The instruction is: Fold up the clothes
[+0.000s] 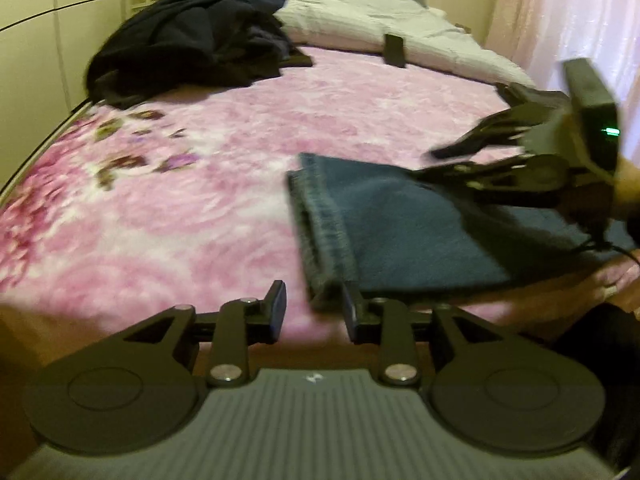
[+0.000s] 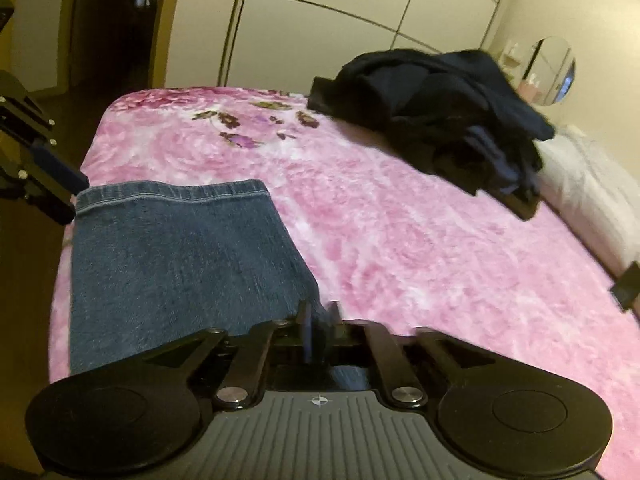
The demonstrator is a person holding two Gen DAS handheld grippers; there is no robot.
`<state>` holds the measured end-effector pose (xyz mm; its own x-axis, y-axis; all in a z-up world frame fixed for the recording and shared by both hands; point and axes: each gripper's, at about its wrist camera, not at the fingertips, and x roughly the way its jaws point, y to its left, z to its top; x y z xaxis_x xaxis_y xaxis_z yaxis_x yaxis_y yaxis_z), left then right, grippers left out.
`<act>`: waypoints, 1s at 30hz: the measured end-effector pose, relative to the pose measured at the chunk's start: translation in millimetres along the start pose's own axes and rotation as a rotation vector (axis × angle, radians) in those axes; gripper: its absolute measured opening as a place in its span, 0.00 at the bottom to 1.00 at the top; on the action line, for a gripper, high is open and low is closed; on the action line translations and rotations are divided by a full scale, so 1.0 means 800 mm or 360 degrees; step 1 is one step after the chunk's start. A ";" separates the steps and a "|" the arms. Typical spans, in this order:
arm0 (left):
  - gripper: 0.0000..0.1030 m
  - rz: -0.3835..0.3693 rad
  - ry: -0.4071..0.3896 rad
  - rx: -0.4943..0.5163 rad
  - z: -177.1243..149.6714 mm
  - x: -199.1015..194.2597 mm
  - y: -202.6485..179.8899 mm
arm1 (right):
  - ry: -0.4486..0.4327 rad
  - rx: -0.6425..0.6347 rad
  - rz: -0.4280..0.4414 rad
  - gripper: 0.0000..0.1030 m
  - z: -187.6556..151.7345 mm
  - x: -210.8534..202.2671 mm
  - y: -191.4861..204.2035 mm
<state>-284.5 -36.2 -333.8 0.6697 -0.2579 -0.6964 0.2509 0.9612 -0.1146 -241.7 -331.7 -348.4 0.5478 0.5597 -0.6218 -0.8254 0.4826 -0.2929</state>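
jeans (image 2: 176,264) flat, hem away | left gripper (image 1: 314,308) jaws apart, empty | right gripper (image 2: 320,320) jaws blurred, seemingly pinching denim

A bed (image 1: 208,184) fills most of the room, covered by a fluffy pink blanket (image 2: 400,240) with darker flowers printed near one end. A pale grey quilt (image 1: 360,20) is bunched at the head end. Beside the bed runs a cream wardrobe (image 2: 320,32) with flat doors split by thin dark lines. A round mirror (image 2: 554,70) hangs on the far cream wall. Sheer pinkish curtains (image 1: 568,20) glow with daylight. A dark doorway (image 2: 116,20) opens past the foot of the bed.
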 end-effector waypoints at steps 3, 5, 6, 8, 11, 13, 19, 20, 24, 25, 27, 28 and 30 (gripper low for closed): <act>0.24 0.0034 -0.0027 -0.0066 -0.010 -0.016 0.013 | -0.0094 -0.0004 -0.0025 0.75 0.000 -0.040 0.022; 0.24 0.0036 -0.0049 -0.0090 -0.015 -0.026 0.015 | -0.0126 0.0018 0.0012 0.75 0.003 -0.063 0.045; 0.24 0.0029 -0.0057 -0.0097 -0.016 -0.029 0.015 | -0.0143 0.0024 0.0037 0.71 0.005 -0.072 0.059; 0.26 -0.0009 -0.0063 -0.0132 -0.019 -0.030 0.013 | -0.0147 -0.0003 0.0103 0.56 0.009 -0.077 0.091; 0.32 -0.0098 -0.0062 -0.0244 -0.022 -0.024 0.009 | -0.0103 -0.0120 0.0169 0.54 0.012 -0.065 0.137; 0.42 -0.0177 -0.0053 -0.0368 -0.023 -0.014 0.008 | -0.0052 -0.0179 0.0157 0.50 0.007 -0.052 0.150; 0.45 -0.0306 -0.0115 -0.0754 -0.032 0.018 0.006 | -0.0008 -0.0137 0.0077 0.49 -0.008 -0.060 0.140; 0.44 -0.0312 -0.0130 -0.0812 -0.034 0.022 0.006 | -0.0015 -0.0131 0.0045 0.49 -0.012 -0.066 0.134; 0.42 -0.0298 -0.0192 -0.0999 -0.042 0.029 0.001 | -0.0047 -0.0009 -0.0061 0.49 -0.029 -0.090 0.107; 0.39 -0.0286 -0.0205 -0.1053 -0.045 0.029 0.001 | -0.0052 0.0033 -0.0099 0.49 -0.034 -0.097 0.101; 0.32 -0.0266 -0.0222 -0.1137 -0.049 0.030 0.000 | -0.0062 0.0118 -0.0175 0.49 -0.044 -0.110 0.090; 0.26 -0.0256 -0.0230 -0.1175 -0.052 0.031 -0.001 | -0.0067 0.0160 -0.0213 0.49 -0.049 -0.116 0.084; 0.22 -0.0237 -0.0245 -0.1251 -0.056 0.031 -0.002 | -0.0074 0.0249 -0.0298 0.50 -0.060 -0.134 0.068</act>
<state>-299.6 -39.5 -382.8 0.7711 -0.3439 -0.5359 -0.1807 0.6888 -0.7021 -351.9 -398.2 -332.5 0.6980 0.4791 -0.5322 -0.6797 0.6773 -0.2817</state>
